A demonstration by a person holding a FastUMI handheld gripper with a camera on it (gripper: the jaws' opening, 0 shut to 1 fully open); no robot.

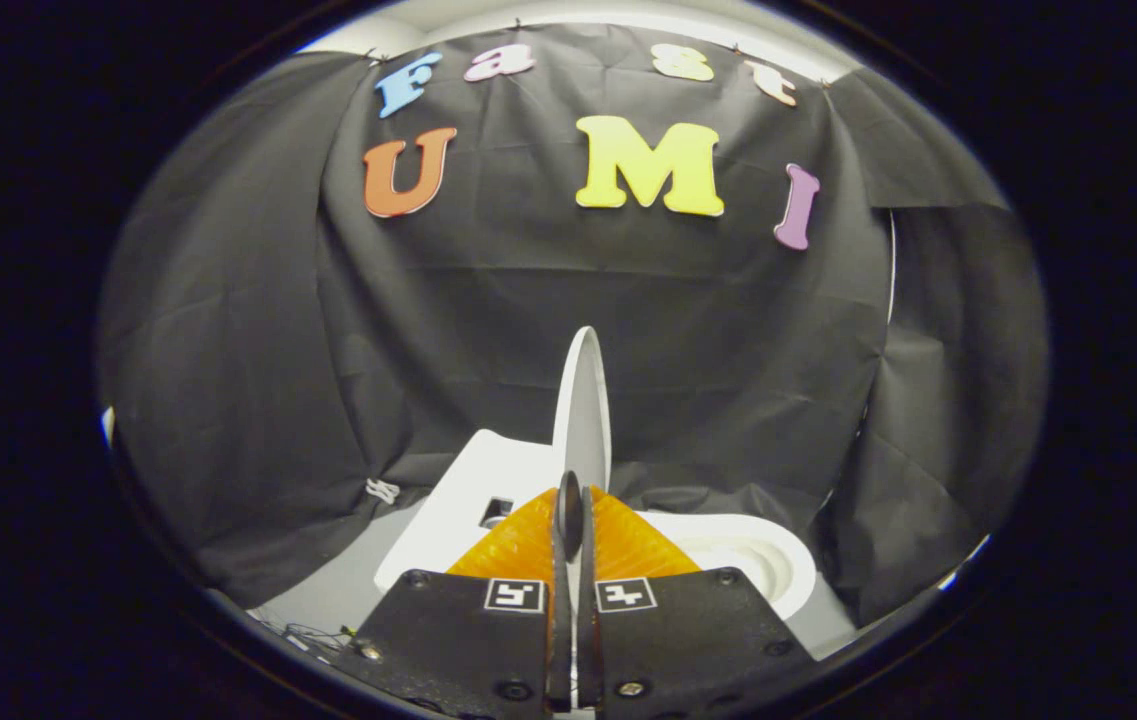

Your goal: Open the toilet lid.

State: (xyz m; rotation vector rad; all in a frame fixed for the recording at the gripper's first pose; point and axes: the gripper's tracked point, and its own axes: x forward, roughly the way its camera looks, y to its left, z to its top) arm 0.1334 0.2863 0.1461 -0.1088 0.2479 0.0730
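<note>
A small white toilet stands on the floor just ahead of my fingers, with its tank (458,495) to the left and its open bowl (763,560) to the right. The white toilet lid (583,400) is raised upright and I see it edge-on, rising from between my fingertips. My gripper (569,512) is shut on the lid's edge, and a thin white strip of the lid shows between the two fingers. The hinge end of the lid is hidden behind the fingers.
Black cloth (728,330) hangs close behind and around the toilet. Grey floor (328,600) shows to the left of the tank, where a small white clip (382,490) lies at the cloth's hem and some thin wires (313,637) lie nearer to me.
</note>
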